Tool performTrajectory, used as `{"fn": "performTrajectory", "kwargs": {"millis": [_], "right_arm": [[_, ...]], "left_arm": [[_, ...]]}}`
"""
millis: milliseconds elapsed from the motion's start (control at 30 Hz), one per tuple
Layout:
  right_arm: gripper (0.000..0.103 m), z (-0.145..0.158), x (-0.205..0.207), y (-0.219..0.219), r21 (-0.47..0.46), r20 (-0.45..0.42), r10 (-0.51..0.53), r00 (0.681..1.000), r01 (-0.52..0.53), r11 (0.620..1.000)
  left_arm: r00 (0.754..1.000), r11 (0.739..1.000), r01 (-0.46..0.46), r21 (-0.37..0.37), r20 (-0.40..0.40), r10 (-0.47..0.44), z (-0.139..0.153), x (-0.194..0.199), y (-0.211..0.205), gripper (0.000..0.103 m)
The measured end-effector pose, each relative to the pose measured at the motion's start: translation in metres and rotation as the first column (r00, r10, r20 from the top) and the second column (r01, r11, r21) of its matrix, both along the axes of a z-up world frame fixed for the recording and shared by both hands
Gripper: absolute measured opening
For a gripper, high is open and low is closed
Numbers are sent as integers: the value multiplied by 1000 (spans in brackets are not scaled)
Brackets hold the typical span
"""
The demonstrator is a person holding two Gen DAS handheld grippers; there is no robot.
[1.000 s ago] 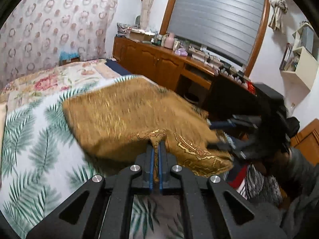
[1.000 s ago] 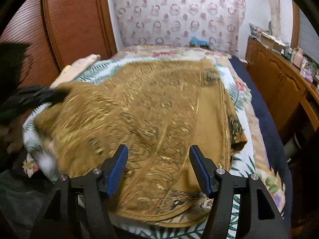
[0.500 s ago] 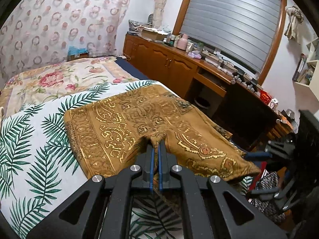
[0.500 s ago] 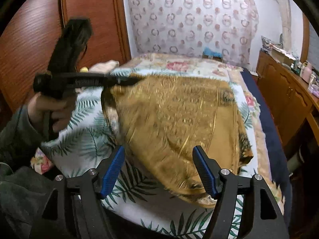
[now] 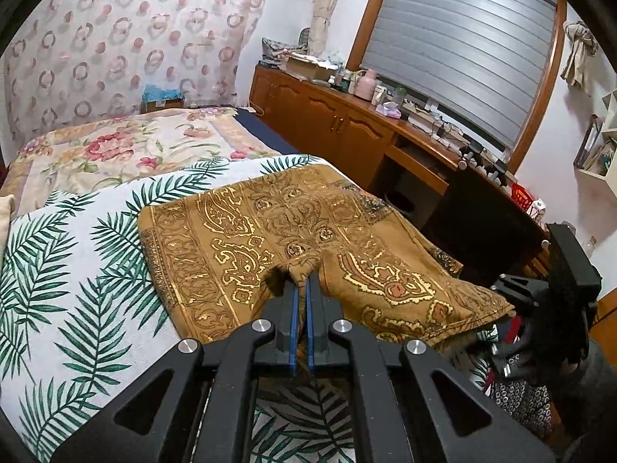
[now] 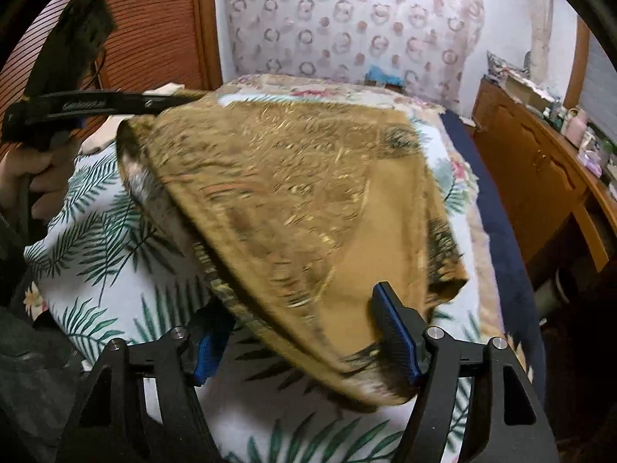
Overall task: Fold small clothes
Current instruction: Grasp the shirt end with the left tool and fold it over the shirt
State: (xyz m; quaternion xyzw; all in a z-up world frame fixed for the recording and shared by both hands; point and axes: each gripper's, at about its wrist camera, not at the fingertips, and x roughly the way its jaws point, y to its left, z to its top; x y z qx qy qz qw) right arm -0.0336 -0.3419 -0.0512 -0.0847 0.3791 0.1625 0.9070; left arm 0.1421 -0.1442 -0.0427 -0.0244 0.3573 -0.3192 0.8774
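Spread over the bed (image 5: 77, 254), a white palm-leaf sheet (image 5: 69, 308), and on it, near the edge, mustard-gold paisley shorts (image 5: 270, 231) with one side lifted. Left gripper (image 5: 301, 289) with jaws pressed together, pinching a bunched fold of the shorts' near edge. Right gripper (image 6: 304, 332) with jaws spread but closing, the shorts' lower hem hanging between them and blurred, so contact with the blue pads (image 6: 393, 328) cannot be told.
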Motion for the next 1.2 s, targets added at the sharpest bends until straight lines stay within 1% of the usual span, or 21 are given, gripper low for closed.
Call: {"fn": "performTrajectory", "kwargs": {"millis": [33,67,100,133,200,333,467,533,633,767,867,900,933,1000,1133,1200], "right_arm": [[44,1,2,-1,11,2,8,1000,-8,1000],[29,0,3,-4,21,4,16,1000,-16,1000],[16,2,6,-4,29,12,22,1000,-22,999],[12,5,7,-4,38,26,29,999,-30,999],[8,14,13,-4,42,67,28,997,-31,999],[7,40,33,1,51,149,37,988,-45,998],[7,58,69,16,40,187,73,980,-82,996],[7,60,90,25,24,192,93,977,-100,995],[7,54,114,33,17,175,114,978,-119,993],[7,43,145,27,29,136,135,982,-140,990],[7,38,170,29,30,103,150,983,-154,988],[7,35,178,29,31,92,154,984,-158,987],[7,33,185,31,31,80,161,984,-164,986],[7,28,198,29,34,49,167,985,-169,985],[7,27,222,26,56,14,168,986,-169,984],[12,32,232,26,68,8,166,986,-166,984]], "left_arm": [[1000,1000,-3,-3,6,3,2,-2,2,4],[1000,1000,-5,-4,10,5,3,-4,3,4],[1000,1000,-12,-3,19,12,6,-5,5,4],[999,1000,-21,2,27,21,8,-7,7,4],[998,999,-41,14,44,40,12,-7,10,4],[994,996,-78,41,80,75,17,-3,20,4],[992,992,-99,75,89,92,13,5,29,4],[991,991,-107,86,87,99,11,10,31,4],[992,988,-114,100,63,108,5,22,33,6],[995,989,-103,108,28,101,-2,36,38,8],[994,987,-107,116,17,106,-5,44,42,15],[994,987,-111,119,14,110,-5,47,45,22],[993,985,-119,123,19,118,-5,48,46,27],[991,983,-132,129,26,130,-6,51,53,39],[991,980,-134,147,3,135,-11,62,63,42],[992,980,-124,154,-9,127,-16,65,66,48]]}}
